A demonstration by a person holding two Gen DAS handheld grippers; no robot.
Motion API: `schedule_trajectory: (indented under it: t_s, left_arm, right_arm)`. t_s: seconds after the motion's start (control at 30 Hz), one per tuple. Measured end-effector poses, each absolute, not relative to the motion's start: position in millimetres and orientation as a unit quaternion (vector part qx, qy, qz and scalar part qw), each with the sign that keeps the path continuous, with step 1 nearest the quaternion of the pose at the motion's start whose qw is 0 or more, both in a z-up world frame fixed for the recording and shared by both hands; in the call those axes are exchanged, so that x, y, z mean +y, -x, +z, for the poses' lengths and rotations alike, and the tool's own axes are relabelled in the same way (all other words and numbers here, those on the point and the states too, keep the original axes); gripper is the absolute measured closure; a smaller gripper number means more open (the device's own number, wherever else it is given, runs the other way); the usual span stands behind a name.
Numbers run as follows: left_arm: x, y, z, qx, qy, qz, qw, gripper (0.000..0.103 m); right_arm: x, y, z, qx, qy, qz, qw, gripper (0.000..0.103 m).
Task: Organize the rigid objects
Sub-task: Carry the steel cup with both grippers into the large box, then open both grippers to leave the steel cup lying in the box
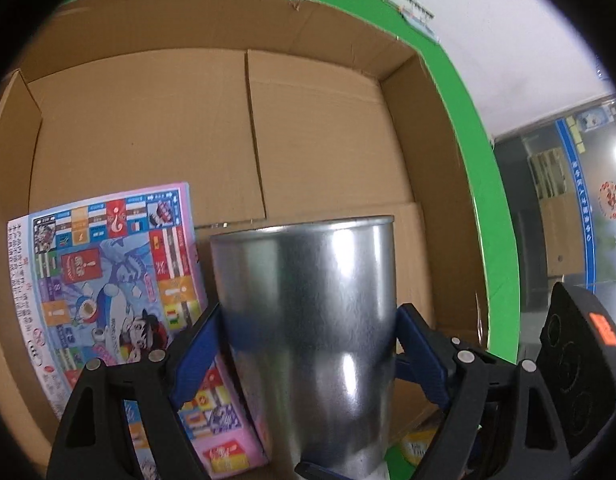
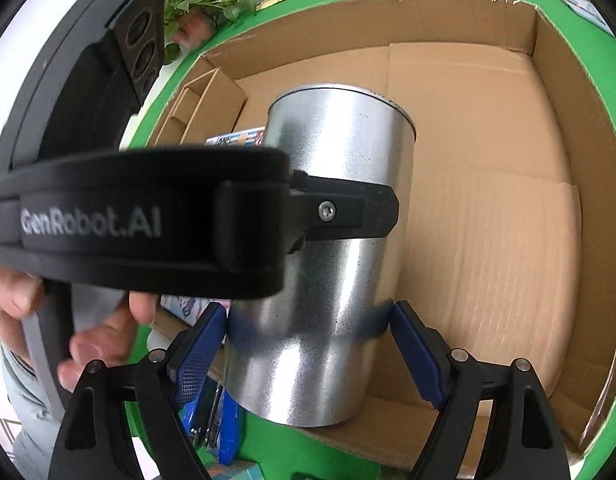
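A big open cardboard box fills most of what I can see from here, sitting on a bright green surface, its flaps up and its floor mostly bare. Over that floor hangs a tall galvanised metal can, plain and shiny, wider at the end farther from the grippers, carried between both tools at once. To one side of it, flat on the box floor against the wall, lies a colourful board-game box printed with cartoon figures.

The left gripper has its blue pads pressed on opposite sides of the can; the jaws stand wide because the can is wide, and they are clamped on it. The right gripper does the same on its own stretch of the can, jaws wide and bearing on the metal. In the right wrist view the person's hand curls round the handle of the other tool.

As I judge it, the step is lowering the can into the box. The metal is slick and the sides taper, so both hands should keep even pressure and come down together, neither leading. I would aim for the bare cardboard beside the game box, not on its edge, set the can's end flat, and only then let the jaws part.
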State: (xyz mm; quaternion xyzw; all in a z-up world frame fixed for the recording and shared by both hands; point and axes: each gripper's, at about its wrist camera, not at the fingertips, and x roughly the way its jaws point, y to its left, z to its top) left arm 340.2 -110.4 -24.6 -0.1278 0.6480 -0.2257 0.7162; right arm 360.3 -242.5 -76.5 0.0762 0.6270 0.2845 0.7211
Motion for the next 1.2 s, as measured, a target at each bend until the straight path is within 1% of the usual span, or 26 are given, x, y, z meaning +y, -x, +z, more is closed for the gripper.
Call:
schedule_trajectory:
  t_s: [0.17, 0.33, 0.47, 0.5, 0.53, 0.57, 0.6, 0.63, 0.67, 0.7, 0.73, 0.8, 0.9, 1.0, 1.1, 1.13, 1.17, 1.2]
  left_arm:
    - [-92.0, -341.6, 0.5, 0.620, 0.129, -0.209, 0.745, 0.017]
    - [-76.9, -309.4, 31.9, 0.570, 0.094, -0.180, 0.796, 0.018]
    - [-54.9, -256.2, 70.8, 0.465, 0.073, -0.155, 0.869, 0.018]
    - [-47.0, -235.6, 85.6, 0.422, 0.062, -0.135, 0.894, 0.018]
    - [-38.5, -212.4, 101.2, 0.373, 0.050, -0.111, 0.920, 0.018]
    - [-34.8, -198.5, 110.8, 0.341, 0.041, -0.094, 0.935, 0.017]
    - [-27.6, -168.9, 126.5, 0.278, 0.019, -0.064, 0.958, 0.016]
    - [-25.7, -153.5, 133.4, 0.248, 0.004, -0.048, 0.968, 0.013]
    - [-23.3, -135.6, 139.9, 0.215, -0.017, -0.025, 0.976, 0.004]
    - [-24.3, -113.3, 142.8, 0.185, -0.040, 0.004, 0.982, 0.001]
    - [-23.3, -100.4, 141.0, 0.174, -0.047, 0.017, 0.983, 0.001]
    - [-30.9, -80.1, 134.0, 0.178, -0.044, 0.017, 0.983, 0.001]
    - [-45.3, -67.2, 110.1, 0.218, -0.005, 0.011, 0.976, 0.001]
    - [-57.4, -60.1, 85.5, 0.258, 0.029, -0.003, 0.966, 0.001]
    - [-74.2, -60.2, 69.2, 0.297, 0.049, -0.048, 0.953, 0.001]
    - [-80.0, -56.1, 66.4, 0.307, 0.054, -0.066, 0.948, 0.005]
    - [-85.4, -55.4, 64.4, 0.314, 0.057, -0.080, 0.944, 0.037]
    - [-91.2, -53.8, 63.7, 0.314, 0.052, -0.091, 0.944, 0.091]
  right_arm:
    - [-242.3, -361.3, -83.1, 0.640, -0.073, 0.270, 0.715, 0.022]
    - [-243.4, -360.3, -79.6, 0.642, -0.072, 0.259, 0.719, 0.021]
    - [-238.0, -361.0, -72.4, 0.627, -0.060, 0.258, 0.733, 0.020]
    - [-241.2, -356.2, -70.0, 0.618, -0.057, 0.255, 0.742, 0.020]
    - [-244.3, -346.3, -54.6, 0.594, -0.054, 0.261, 0.759, 0.016]
    - [-246.4, -333.7, -43.8, 0.570, -0.048, 0.266, 0.776, 0.005]
    - [-251.2, -317.7, -25.4, 0.535, -0.036, 0.263, 0.802, 0.000]
    - [-257.0, -302.9, -10.1, 0.503, -0.025, 0.255, 0.825, 0.001]
    - [-263.4, -281.9, 6.3, 0.462, -0.010, 0.241, 0.854, 0.001]
    - [-269.0, -259.4, 18.3, 0.424, 0.005, 0.221, 0.878, 0.001]
    - [-274.0, -237.8, 25.7, 0.394, 0.017, 0.204, 0.896, 0.001]
    - [-281.7, -206.7, 30.2, 0.357, 0.036, 0.182, 0.915, 0.001]
    - [-295.9, -175.5, 30.9, 0.329, 0.046, 0.129, 0.934, 0.001]
    - [-318.0, -154.9, 29.1, 0.326, 0.023, 0.110, 0.939, 0.001]
    - [-336.4, -143.9, 25.6, 0.330, 0.033, 0.106, 0.938, 0.001]
    - [-335.1, -139.2, 21.9, 0.333, 0.036, 0.109, 0.936, 0.002]
    - [-335.0, -134.7, 18.5, 0.336, 0.036, 0.115, 0.934, 0.014]
    - [-338.3, -131.5, 16.4, 0.335, 0.033, 0.121, 0.934, 0.026]
